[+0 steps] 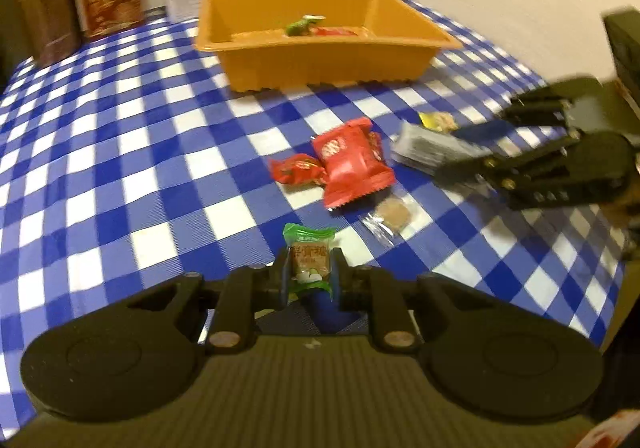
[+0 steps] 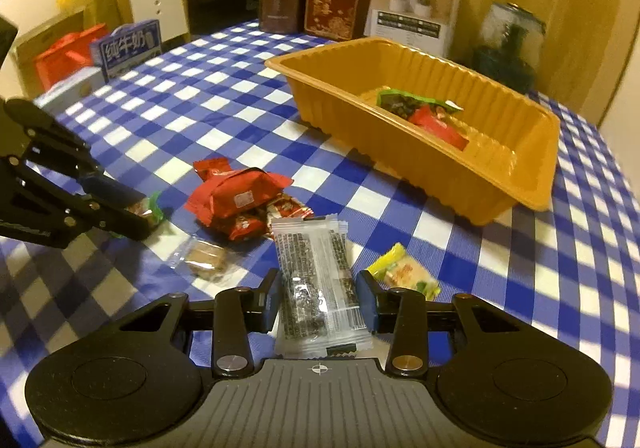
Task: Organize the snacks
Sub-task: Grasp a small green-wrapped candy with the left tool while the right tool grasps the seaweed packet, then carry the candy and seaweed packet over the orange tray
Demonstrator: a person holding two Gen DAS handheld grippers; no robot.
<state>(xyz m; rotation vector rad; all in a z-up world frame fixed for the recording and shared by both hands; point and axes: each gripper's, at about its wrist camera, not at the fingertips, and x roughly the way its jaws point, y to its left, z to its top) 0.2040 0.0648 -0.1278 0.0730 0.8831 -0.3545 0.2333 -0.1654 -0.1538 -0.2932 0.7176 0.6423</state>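
Your left gripper [image 1: 310,272] is clamped narrow on a green-wrapped snack [image 1: 309,262], its pads pressing both sides of the packet, which sticks up between them above the blue-and-white checked worktop [image 1: 120,168]. Your right gripper [image 2: 318,298] stands at a middling width with a clear packet of dark snack [image 2: 316,288] lying lengthwise between the jaws; from its own camera a sliver of gap shows on each side, so you cannot tell whether the pads press on it. From the left wrist view, the orange tray [image 1: 320,44] sits at twelve o'clock, well apart from the loose pile, with a green packet [image 1: 302,26] and a red packet [image 1: 336,31] already inside. On the worktop between tray and left gripper lie a large red packet [image 1: 352,164], a smaller red packet [image 1: 296,168] touching it at nine o'clock, and a clear-wrapped brown biscuit [image 1: 392,214] just beside it at five o'clock. A yellow packet [image 2: 404,270] lies at two o'clock of the right gripper
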